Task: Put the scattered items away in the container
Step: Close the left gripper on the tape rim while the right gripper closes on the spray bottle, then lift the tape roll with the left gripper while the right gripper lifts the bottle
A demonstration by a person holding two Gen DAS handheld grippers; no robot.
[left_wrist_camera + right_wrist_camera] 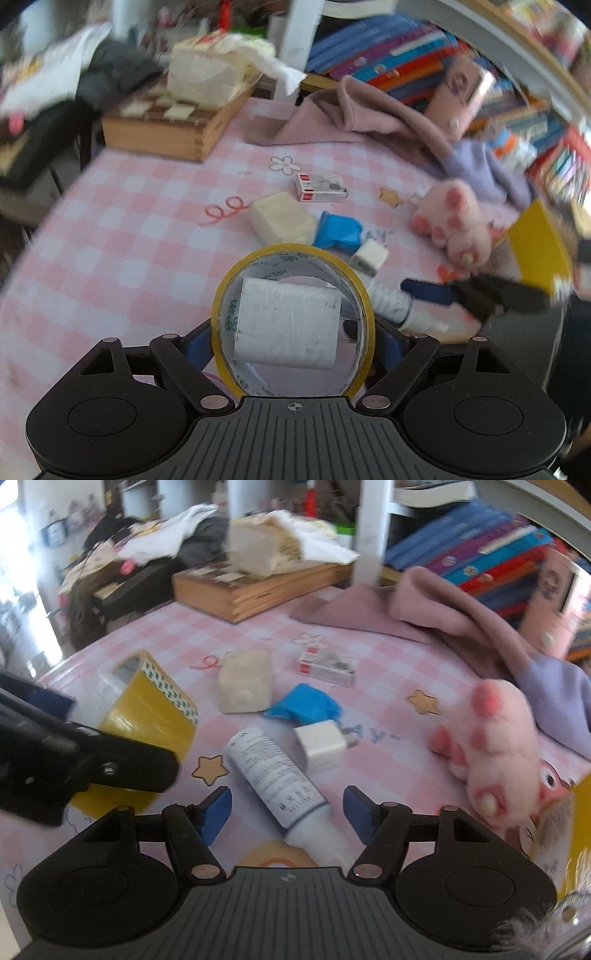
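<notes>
The right tool [286, 814] hangs over a pink-and-white checked surface [155, 635], its blue-padded fingers [216, 814] standing apart on either side of a white cylindrical tube with printed text [275, 775], neither pad touching it. Just beyond the tube lie a small white plug-in charger cube [319, 747], a crumpled blue wrapper [306, 705], a cream rectangular block [245, 681] and a small red-and-white printed carton [327, 666]. At left, the left tool [74, 760] carries a yellow roll of adhesive tape [147, 716]. A pink plush toy [498, 746] lies at right, near pink and lilac cloth [461, 616]. A wooden box [255, 587] sits at the far edge.
</notes>
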